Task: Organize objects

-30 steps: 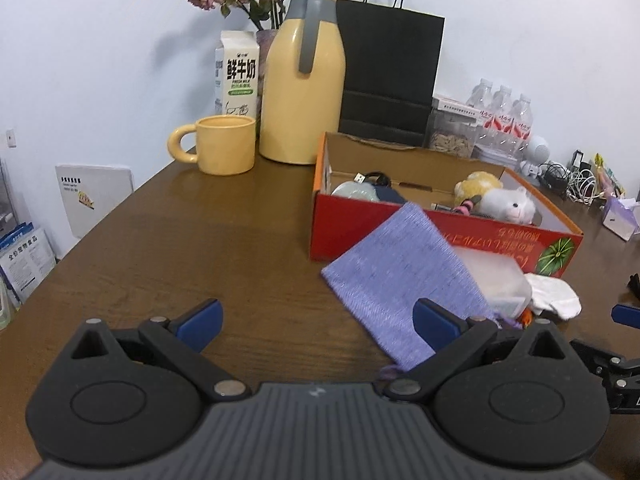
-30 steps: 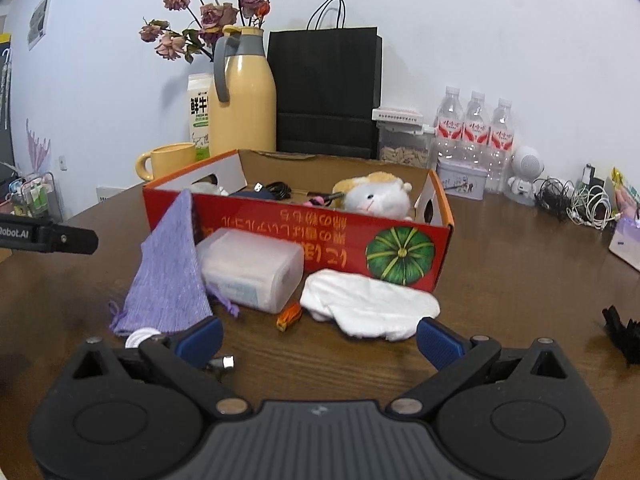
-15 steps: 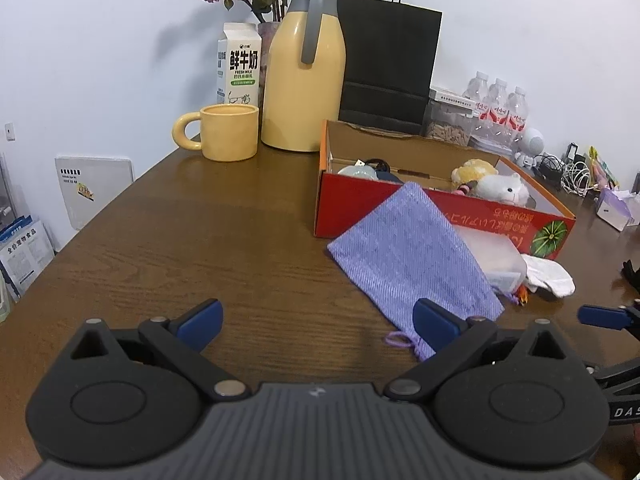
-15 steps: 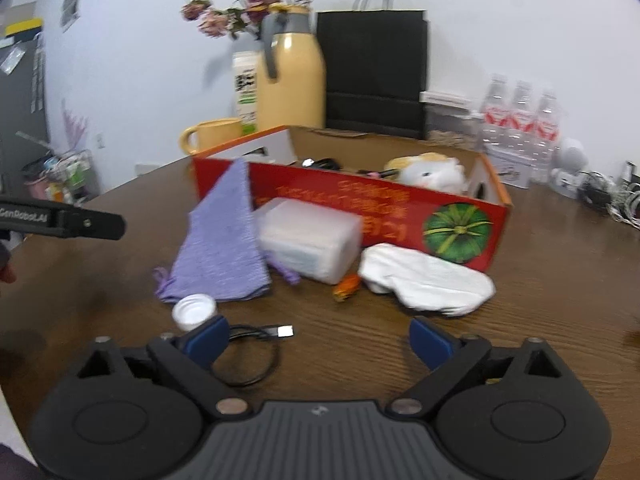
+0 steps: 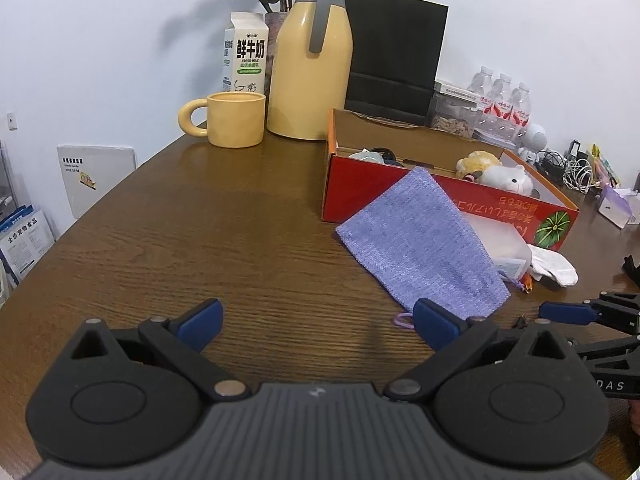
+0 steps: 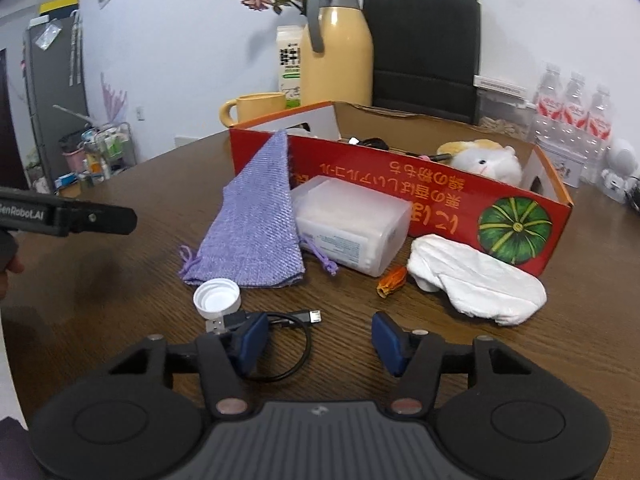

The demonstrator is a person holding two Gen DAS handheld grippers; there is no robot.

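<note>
Two blue pads of your right hand-held gripper (image 6: 318, 340) are closing, narrower than a second ago, with the loop of the black USB cable (image 6: 288, 344) lying between them on the surface (image 6: 120, 300), not yet pinched. A second ago the cable was barely in view; now its whole loop shows, just beside the white bottle cap (image 6: 217, 298) and near the purple pouch (image 6: 256, 220). Your left hand-held gripper (image 5: 316, 320) stays spread wide and empty.
</note>
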